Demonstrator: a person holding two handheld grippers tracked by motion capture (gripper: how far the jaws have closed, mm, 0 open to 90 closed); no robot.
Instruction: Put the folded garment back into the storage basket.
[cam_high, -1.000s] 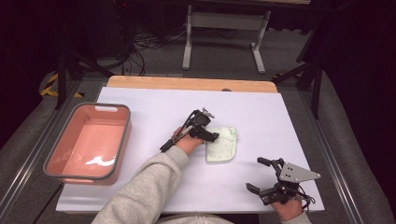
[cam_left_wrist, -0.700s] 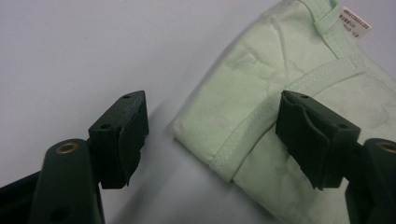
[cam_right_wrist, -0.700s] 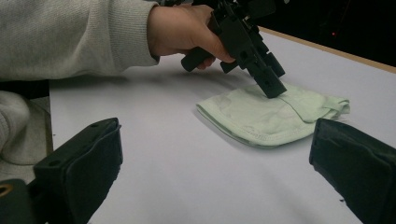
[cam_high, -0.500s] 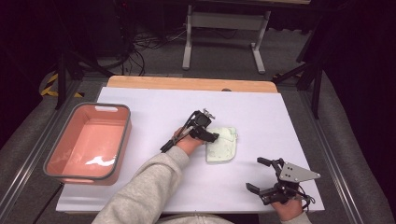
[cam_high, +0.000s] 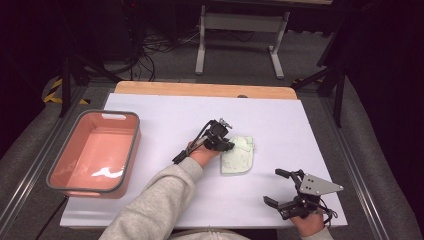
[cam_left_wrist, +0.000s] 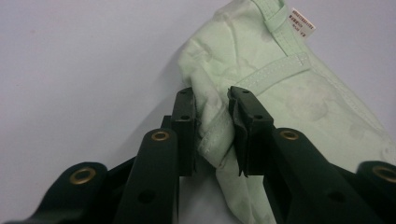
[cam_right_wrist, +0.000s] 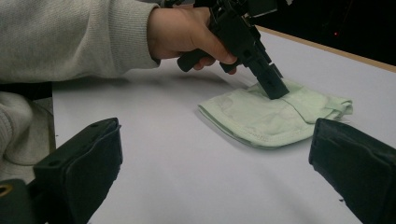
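Your left gripper (cam_high: 226, 143) jaws have just been closing and now pinch a fold of the pale green cloth (cam_high: 239, 155) mid-surface. Your right gripper (cam_high: 282, 189), well apart, has jaws wide open, empty.

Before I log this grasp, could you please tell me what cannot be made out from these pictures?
- Label on the green cloth, left gripper view: print too small to read.
- Cloth's near end, left gripper view: hidden behind the left tongs, which have just been closing on a fold.
- Right tongs, right gripper view: tips cut off by the bottom edge.
- Pink bin, high view: floor blurred by glare.
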